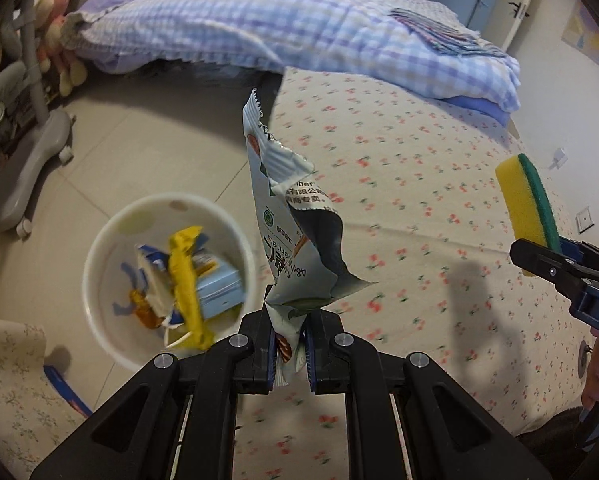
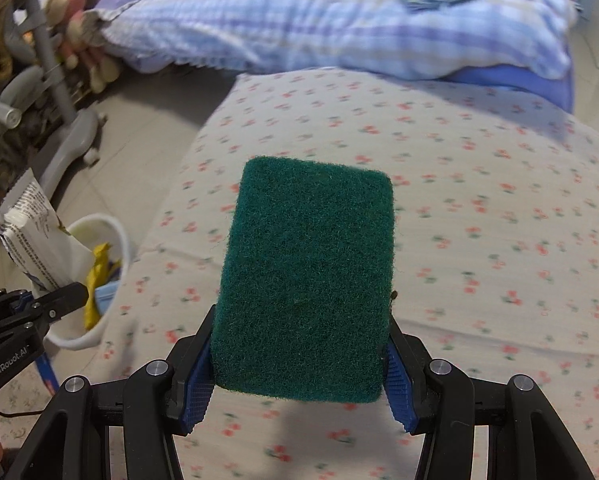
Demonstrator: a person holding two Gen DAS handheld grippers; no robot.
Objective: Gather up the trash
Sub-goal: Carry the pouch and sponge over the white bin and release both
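Two grippers are loaded. We find the left gripper (image 1: pixel 290 354) pinching the lower end of an empty snack wrapper (image 1: pixel 295 216), its jaws nearly together on the foil. The right gripper (image 2: pixel 299 384) clamps a scouring sponge (image 2: pixel 305 280) by its two side edges, jaws about half spread.

Position: the snack wrapper hangs above the edge of the bed (image 1: pixel 419 184), at its floor side. The white trash bin (image 1: pixel 99 236) stands on the tiled floor just off that edge, to the left of the wrapper in the left wrist view, and already holds several wrappers and a small blue box. The sponge is over the mattress, well clear of the bin.

Orientation: the wrapper's long axis runs away from the jaws, torn end outermost and kinked mid-length. The sponge's long axis also runs outward, green face toward the right wrist camera.

Risks, in our judgement:
- Release here would drop the wrapper on the bed or the floor, since it is not yet over the bin mouth.
- Light, crumpled foil may drift or catch on the rim.
- Only a small tail is held, so it could slip.
- Both grippers crowding the bin could collide.
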